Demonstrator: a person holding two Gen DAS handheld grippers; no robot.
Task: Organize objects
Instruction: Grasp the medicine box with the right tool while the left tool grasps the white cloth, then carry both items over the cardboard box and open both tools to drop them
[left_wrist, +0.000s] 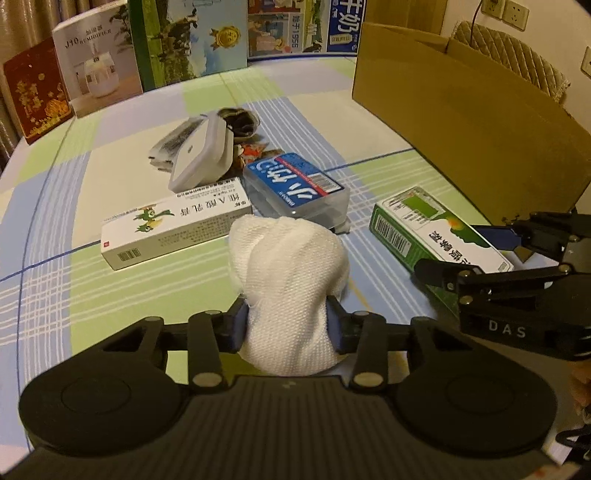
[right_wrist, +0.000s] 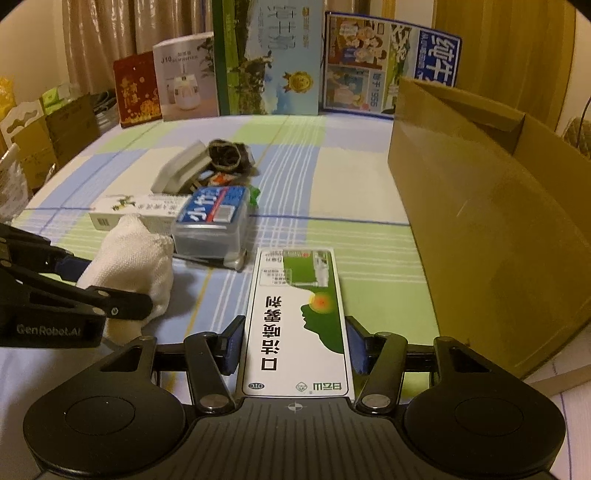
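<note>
- The left gripper (left_wrist: 286, 319) has its blue-padded fingers (left_wrist: 236, 328) pinched on a white knitted sock (left_wrist: 288, 266), which bulges up and forward between them.
- The right gripper (right_wrist: 293, 343) straddles the near end of a green-and-white medicine box (right_wrist: 295, 314) lying flat; the fingers (right_wrist: 232, 345) sit close along both long sides, but I cannot tell whether the pads actually press on it.
- Just beyond the sock lies a long white ointment box (left_wrist: 173, 225), and beside that a clear plastic case with a blue label (left_wrist: 295, 188).
- Behind these is a small heap: a white flat device (left_wrist: 201, 155) tilted on its edge, some packets, and a dark rolled sock (left_wrist: 240, 120).
- Everything rests on a checked cloth of green, blue and cream (left_wrist: 110, 155) covering the tabletop.
- An open cardboard box (right_wrist: 498, 192) stands to the right, near the medicine box.
- Along the far edge stand upright cartons: a red one (right_wrist: 136, 90), a humidifier box (right_wrist: 188, 79), and two milk cartons (right_wrist: 269, 59).
</note>
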